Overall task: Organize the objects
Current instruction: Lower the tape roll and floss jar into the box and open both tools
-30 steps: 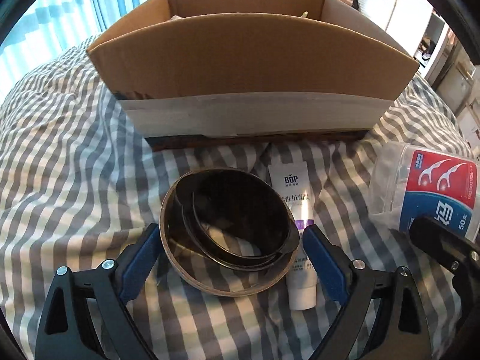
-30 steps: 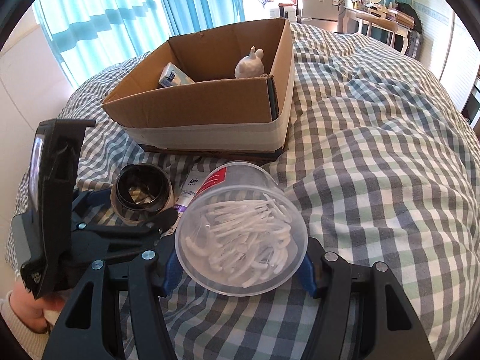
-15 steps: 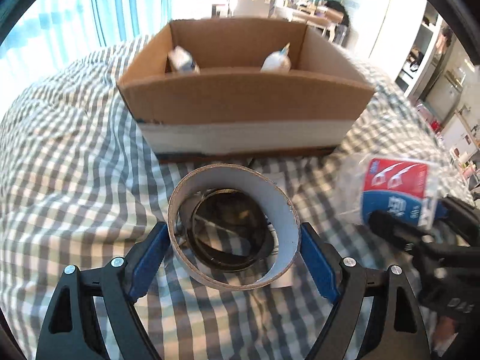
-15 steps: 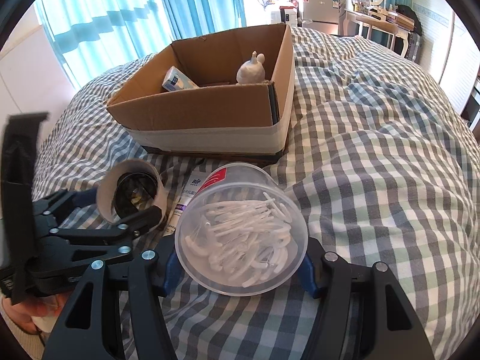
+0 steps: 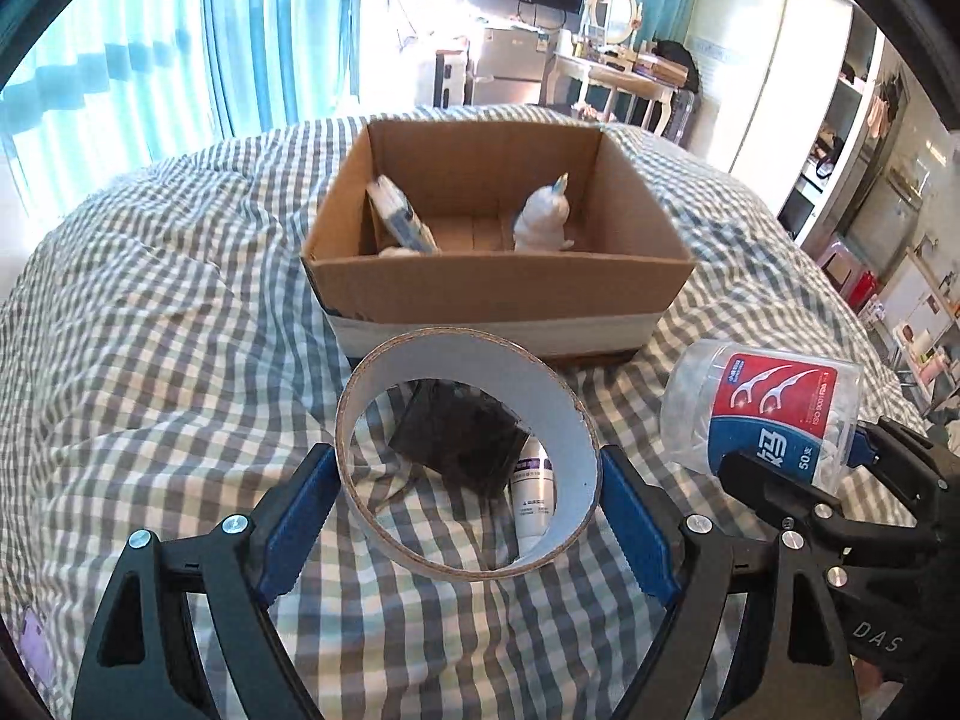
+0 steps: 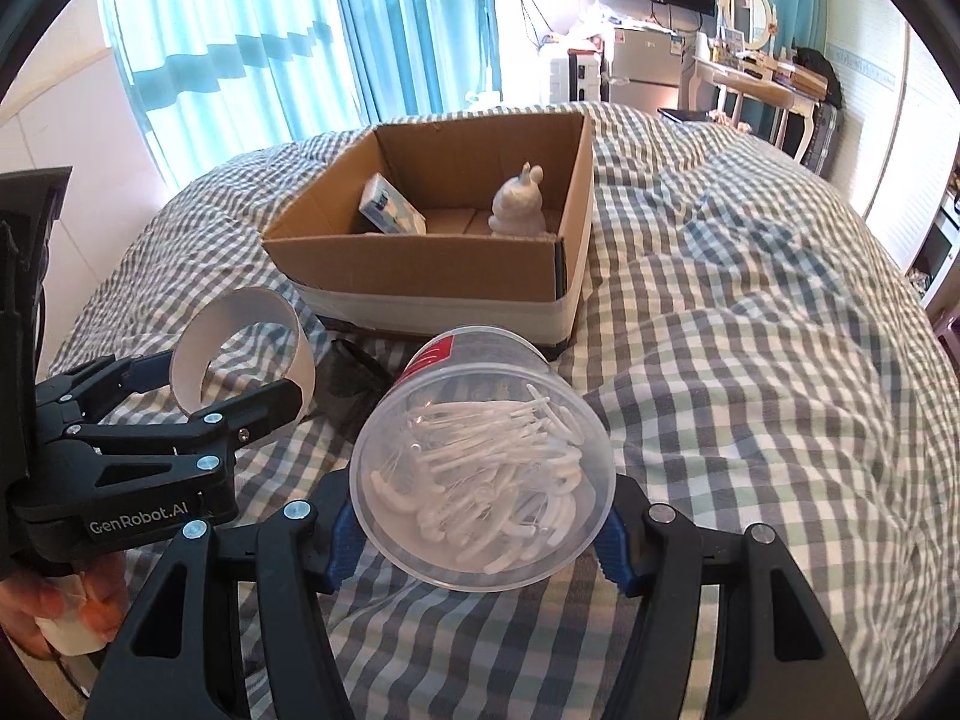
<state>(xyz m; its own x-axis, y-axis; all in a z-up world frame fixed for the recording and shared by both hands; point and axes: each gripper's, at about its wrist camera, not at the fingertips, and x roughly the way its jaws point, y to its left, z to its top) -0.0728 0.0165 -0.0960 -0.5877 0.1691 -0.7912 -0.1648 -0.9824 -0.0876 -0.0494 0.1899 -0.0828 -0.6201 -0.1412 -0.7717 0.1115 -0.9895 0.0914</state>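
Note:
My left gripper [image 5: 468,516] is shut on a cardboard tape ring [image 5: 564,420] with a white inner face and holds it above the checked bed. The ring also shows in the right wrist view [image 6: 300,354]. My right gripper [image 6: 480,534] is shut on a clear tub of floss picks [image 6: 480,468], lifted off the bed; its red and blue label shows in the left wrist view [image 5: 774,414]. A cardboard box [image 5: 498,294] stands ahead of both grippers, open at the top [image 6: 420,264].
Inside the box are a white figurine [image 5: 540,222] and a small blue-white carton [image 5: 399,219]. A white tube [image 5: 534,492] and a dark object [image 5: 462,438] lie on the checked bedspread [image 5: 150,360] under the ring. Furniture stands beyond the bed.
Both grippers have risen with their loads. The tape ring has come up off the bed, leaving the dark object and tube below. The box interior now shows.

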